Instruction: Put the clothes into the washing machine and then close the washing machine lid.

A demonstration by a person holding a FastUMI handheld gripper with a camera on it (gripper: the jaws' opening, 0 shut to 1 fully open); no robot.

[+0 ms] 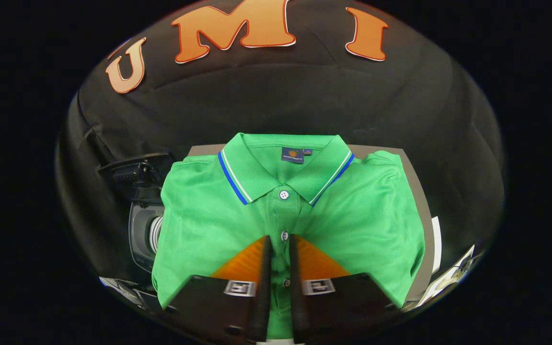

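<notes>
A folded green polo shirt (352, 215) with a blue-and-white striped collar lies face up on a grey tabletop (417, 191), collar away from me. My gripper (280, 239) is over its lower front. The two fingers (265, 268) stand close together, pinching the button placket in the narrow gap between them. A small grey washing machine (143, 235) sits to the left of the shirt, its drum opening showing and its dark lid (137, 170) raised. The shirt's left side hides part of the machine.
White papers (453, 275) lie by the table's right edge. The booth's black cloth wall rises close behind the table and the machine.
</notes>
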